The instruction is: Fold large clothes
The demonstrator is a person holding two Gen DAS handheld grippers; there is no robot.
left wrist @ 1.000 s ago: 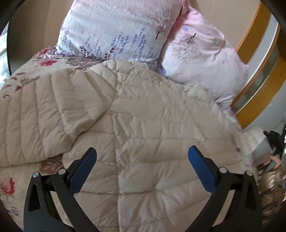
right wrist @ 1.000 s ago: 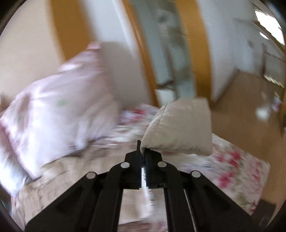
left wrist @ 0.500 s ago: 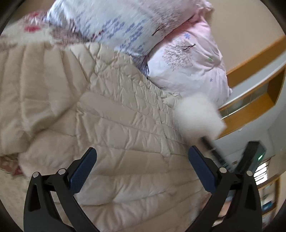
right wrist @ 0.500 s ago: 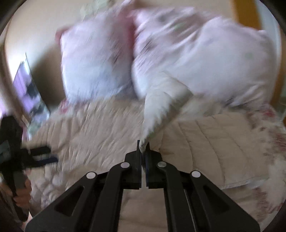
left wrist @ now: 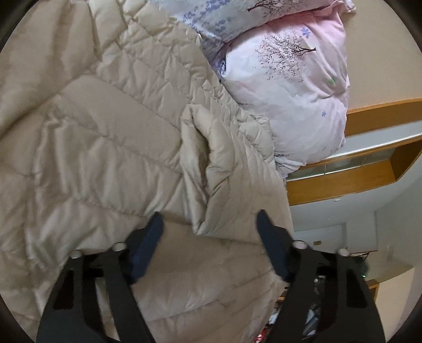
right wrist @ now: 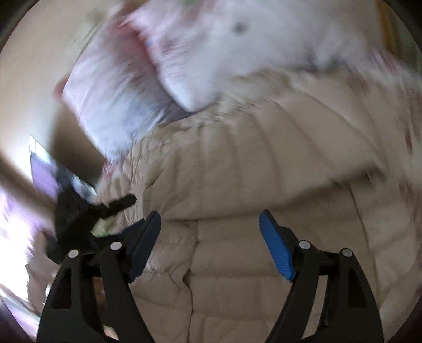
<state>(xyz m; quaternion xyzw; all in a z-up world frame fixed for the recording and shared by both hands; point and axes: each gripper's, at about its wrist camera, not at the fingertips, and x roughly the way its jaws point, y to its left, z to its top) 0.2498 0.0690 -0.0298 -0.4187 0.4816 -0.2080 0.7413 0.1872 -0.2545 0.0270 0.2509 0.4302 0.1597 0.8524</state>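
Observation:
A beige quilted down jacket (left wrist: 100, 147) lies spread on the bed and fills both views. One sleeve (left wrist: 219, 168) lies folded inward over its body. In the left wrist view the sleeve's end sits between the blue pads of my left gripper (left wrist: 209, 229). Its jaws are closing and the pads stand clear of the fabric. My right gripper (right wrist: 211, 227) hovers over the jacket (right wrist: 237, 171). Its jaws are opening and nothing is between them. In the blurred right wrist view a black finger (right wrist: 121, 203) of the left gripper reaches in at the left.
Two floral pillows, one pink (left wrist: 290, 92) and one blue-printed (left wrist: 224, 15), press against the jacket's far edge. An orange wooden frame (left wrist: 356, 182) and a pale wall lie beyond them on the right. Floral bedspread (right wrist: 403, 105) shows at the right edge.
The right gripper swung the sleeve end over the jacket, then opened and let it go. The left gripper rolled, dropped closer to the jacket, and its jaws narrowed around the laid sleeve.

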